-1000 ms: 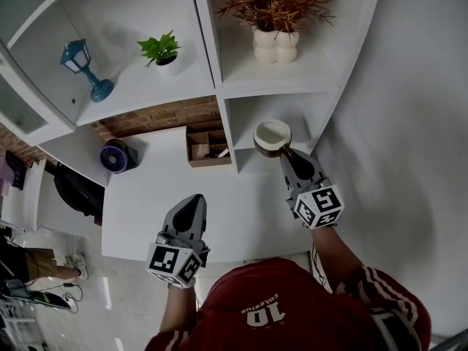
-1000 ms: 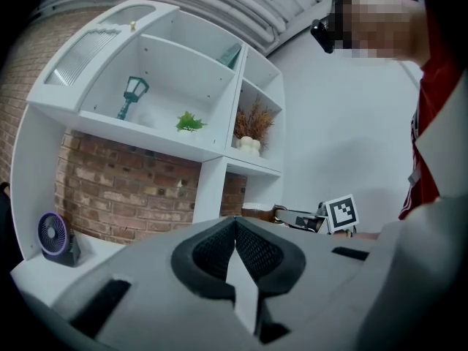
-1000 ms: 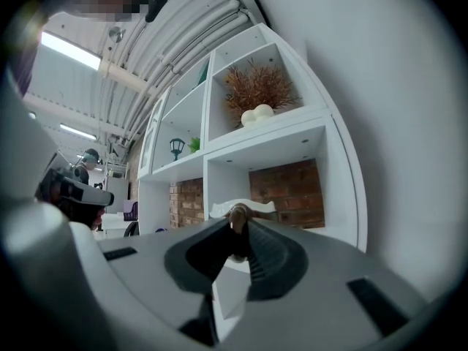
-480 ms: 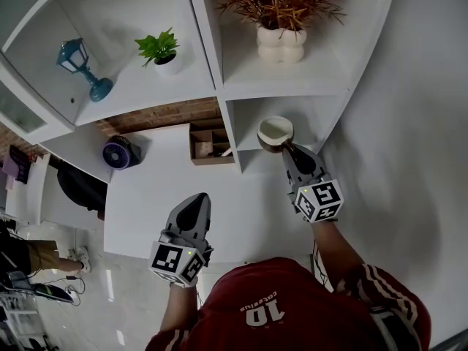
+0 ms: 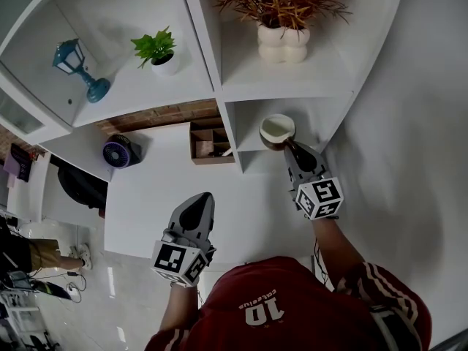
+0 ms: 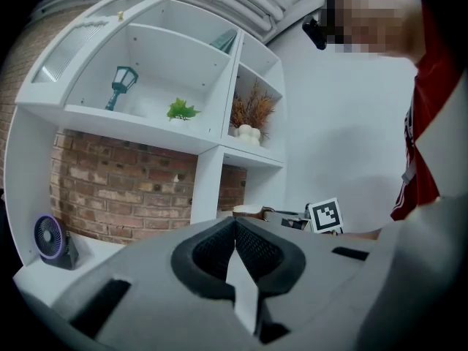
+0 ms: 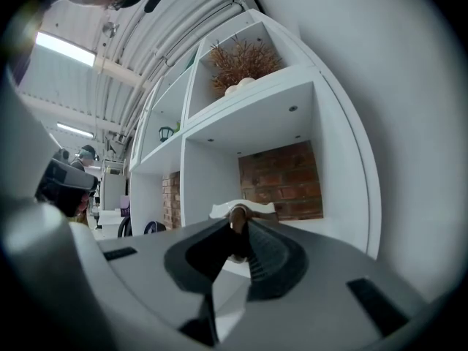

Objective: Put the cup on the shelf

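Note:
A brown cup [image 5: 278, 130] with a cream inside hangs at the mouth of the lower right compartment [image 5: 314, 112] of the white shelf. My right gripper [image 5: 291, 148] is shut on the cup's handle, just in front of it. In the right gripper view the cup [image 7: 245, 209] sits straight ahead of my right gripper [image 7: 238, 229], with the brick-backed compartment floor [image 7: 322, 225] behind it. My left gripper [image 5: 199, 205] hangs over the white table's near edge, shut with nothing in it. In the left gripper view my left gripper [image 6: 234, 227] points level, and the cup [image 6: 248, 210] shows beyond it.
On the upper shelves stand a white vase of dried plants [image 5: 284, 42], a small green plant [image 5: 157, 50] and a blue lamp [image 5: 77, 68]. A purple fan [image 5: 117, 153] and a wooden box [image 5: 208, 141] sit at the back of the white table [image 5: 161, 196].
My right gripper has carried the cup a little farther toward the lower right compartment and slightly lower. My left gripper has drifted a bit forward, still shut.

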The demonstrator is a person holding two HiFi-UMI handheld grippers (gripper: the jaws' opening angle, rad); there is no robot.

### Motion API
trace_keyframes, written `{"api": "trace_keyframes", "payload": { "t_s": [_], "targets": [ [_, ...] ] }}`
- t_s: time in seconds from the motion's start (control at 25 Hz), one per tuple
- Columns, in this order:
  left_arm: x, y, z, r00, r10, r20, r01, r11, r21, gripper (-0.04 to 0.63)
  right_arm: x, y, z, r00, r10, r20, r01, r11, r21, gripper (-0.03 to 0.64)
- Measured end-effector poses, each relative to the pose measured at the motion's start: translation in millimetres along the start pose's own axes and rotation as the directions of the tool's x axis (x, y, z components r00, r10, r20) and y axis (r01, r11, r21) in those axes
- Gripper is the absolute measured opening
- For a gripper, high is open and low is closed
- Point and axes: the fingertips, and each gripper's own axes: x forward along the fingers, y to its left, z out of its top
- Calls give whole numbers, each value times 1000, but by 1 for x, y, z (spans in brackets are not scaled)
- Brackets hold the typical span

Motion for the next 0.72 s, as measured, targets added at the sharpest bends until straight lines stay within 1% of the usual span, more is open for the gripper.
{"api": "trace_keyframes", "payload": {
  "t_s": [0.24,0.48,0.64,0.72],
  "targets": [
    [11,-1,6,999,-29,16,29,1000,10,2,5,-7,-7,1000,-4,-10,4,1000,9,49],
    [20,-1,14,999,-27,23,27,1000,13,2,8,-10,-13,1000,4,-7,-4,1000,-1,51],
    [20,-2,5,999,-31,8,31,999,12,2,14,-13,-17,1000,3,-12,-3,1000,-6,51],
    [19,-2,2,1000,-24,-1,24,1000,-4,2,16,-14,-19,1000,0,-15,0,1000,-6,51]
  ]
}}
